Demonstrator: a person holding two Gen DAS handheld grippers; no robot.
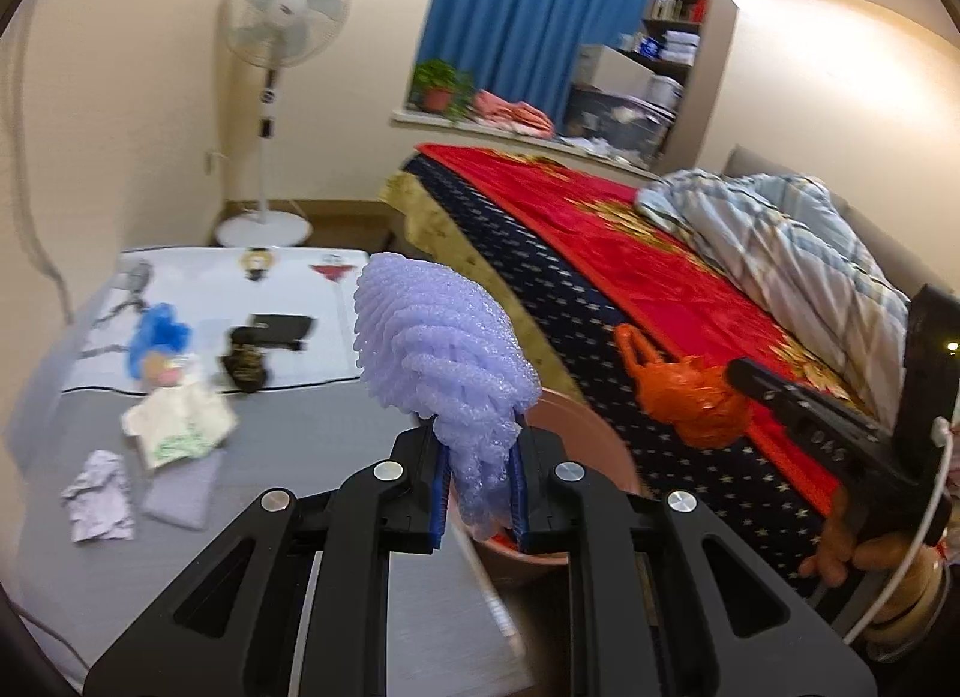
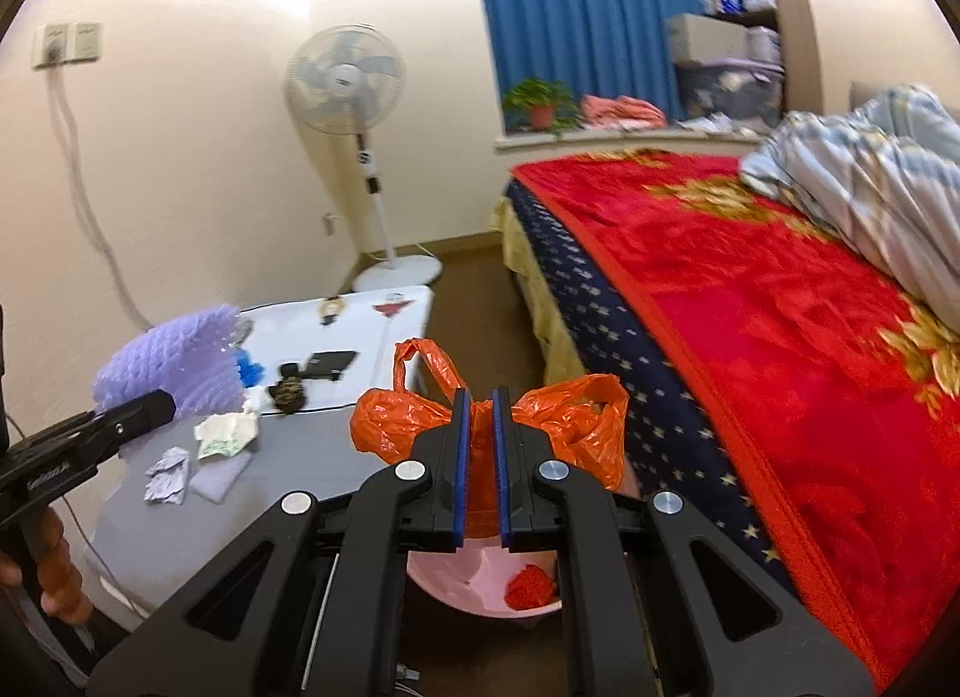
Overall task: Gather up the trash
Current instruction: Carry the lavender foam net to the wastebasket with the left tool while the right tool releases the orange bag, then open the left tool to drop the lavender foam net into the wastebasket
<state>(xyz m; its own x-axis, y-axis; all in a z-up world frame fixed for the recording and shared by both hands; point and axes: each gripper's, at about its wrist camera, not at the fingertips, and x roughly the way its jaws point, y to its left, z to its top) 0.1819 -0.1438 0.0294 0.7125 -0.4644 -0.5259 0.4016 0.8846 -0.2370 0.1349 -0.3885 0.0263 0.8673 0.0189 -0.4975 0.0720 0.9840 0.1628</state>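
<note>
Left wrist view. The left hand-held gripper [image 1: 477, 493] is clenched on the lower end of a lilac foam net [image 1: 432, 349], which rises between its blue-lined fingers [image 1: 441, 487] above the rim of a pink bin [image 1: 591, 439]. On the grey surface [image 1: 312, 457] to the left lie a crumpled white paper [image 1: 99, 496], a flat lilac foam piece [image 1: 180, 493], a green-printed wrapper [image 1: 180, 424], a blue plastic wad [image 1: 157, 331] and a dark crumpled wrapper [image 1: 246, 361]. At the right edge the right hand-held gripper [image 1: 741, 376] grasps an orange plastic bag [image 1: 690, 397] in front of the bed [image 1: 630, 253]. A standing fan [image 1: 285, 13] is by the wall.

Right wrist view. The right hand-held gripper [image 2: 480, 451] is closed, its narrow gap filled by the orange plastic bag [image 2: 570, 421], whose handles spread to either side above the pink bin [image 2: 468, 577]. A red crumpled item [image 2: 529, 588] lies inside the bin. At left, the left hand-held gripper [image 2: 153, 403] holds the lilac foam net [image 2: 174, 364] over the grey surface [image 2: 300, 457], where the crumpled white paper [image 2: 167, 475], the flat lilac foam piece [image 2: 222, 478] and the green-printed wrapper [image 2: 225, 433] lie near one another. The bed [image 2: 750, 301] fills the right side.
</note>
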